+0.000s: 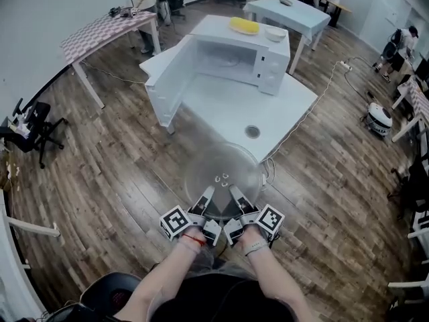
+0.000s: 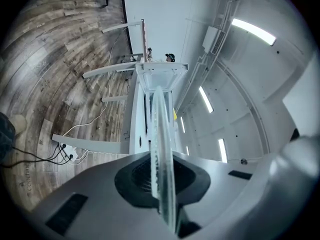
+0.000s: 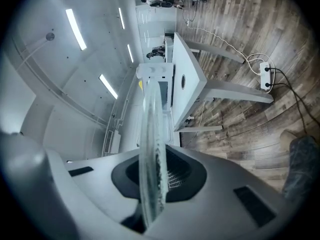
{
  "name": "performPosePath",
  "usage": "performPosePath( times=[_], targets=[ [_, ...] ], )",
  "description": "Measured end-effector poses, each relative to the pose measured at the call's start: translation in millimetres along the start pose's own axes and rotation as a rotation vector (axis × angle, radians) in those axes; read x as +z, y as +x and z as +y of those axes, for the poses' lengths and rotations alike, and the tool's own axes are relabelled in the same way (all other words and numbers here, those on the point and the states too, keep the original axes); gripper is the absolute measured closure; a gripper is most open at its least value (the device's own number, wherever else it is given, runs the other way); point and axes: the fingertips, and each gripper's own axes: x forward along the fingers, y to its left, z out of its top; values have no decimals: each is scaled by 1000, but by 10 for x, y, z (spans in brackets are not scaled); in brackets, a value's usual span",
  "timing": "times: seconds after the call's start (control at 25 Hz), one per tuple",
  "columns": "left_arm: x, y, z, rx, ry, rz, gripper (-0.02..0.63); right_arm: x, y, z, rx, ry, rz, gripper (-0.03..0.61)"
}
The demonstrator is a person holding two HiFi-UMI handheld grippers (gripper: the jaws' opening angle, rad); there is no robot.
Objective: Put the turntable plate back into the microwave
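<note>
A clear glass turntable plate (image 1: 222, 171) is held level in the air in front of the white table (image 1: 268, 123). Both grippers grip its near rim: my left gripper (image 1: 205, 202) and my right gripper (image 1: 236, 200) are side by side, each shut on the plate. In the left gripper view the plate (image 2: 161, 149) shows edge-on between the jaws, and likewise the plate (image 3: 151, 154) in the right gripper view. The white microwave (image 1: 236, 62) stands on the table farther ahead with its door (image 1: 167, 82) swung open to the left; its cavity looks empty.
A yellow cloth (image 1: 244, 25) and a white bowl (image 1: 275, 33) sit on top of the microwave. A round cable hole (image 1: 252, 131) is in the tabletop. A power strip and cables (image 1: 271, 173) lie on the floor at the right. Other tables stand behind, a chair (image 1: 30, 129) at left.
</note>
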Motion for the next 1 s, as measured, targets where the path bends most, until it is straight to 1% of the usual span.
performPosePath(
  times=[0.08,0.16,0.32,0.44,0.48,0.6,0.68,0.8,0.92,1.0],
  targets=[
    [80,113,29,0,-4,3,581,63,117,-37,-6,5,-4,538],
    [156,234,35,-19,-21,5,581,118,230,-77,-12,9,-9,538],
    [355,416,146,25,-9,19,581,215,496,-124,-17,14,-17,538],
    [493,618,128,-5,-34,22,581,298,699,-141,-24,24,-26,538],
    [535,674,134,-3,-33,27,581,326,759,-143,-24,28,-30,538],
    [661,794,211,42,-5,50,581,403,917,-141,-25,33,-48,538],
    [721,902,193,19,-22,59,581,448,1009,-142,-28,31,-59,538],
    [823,1022,240,45,-20,81,581,522,1144,-153,-36,28,-77,538],
    [900,1216,191,-6,-53,97,581,609,1278,-166,-42,31,-100,538],
    [951,1313,220,-3,-52,112,581,663,1359,-176,-41,35,-116,538]
  ],
)
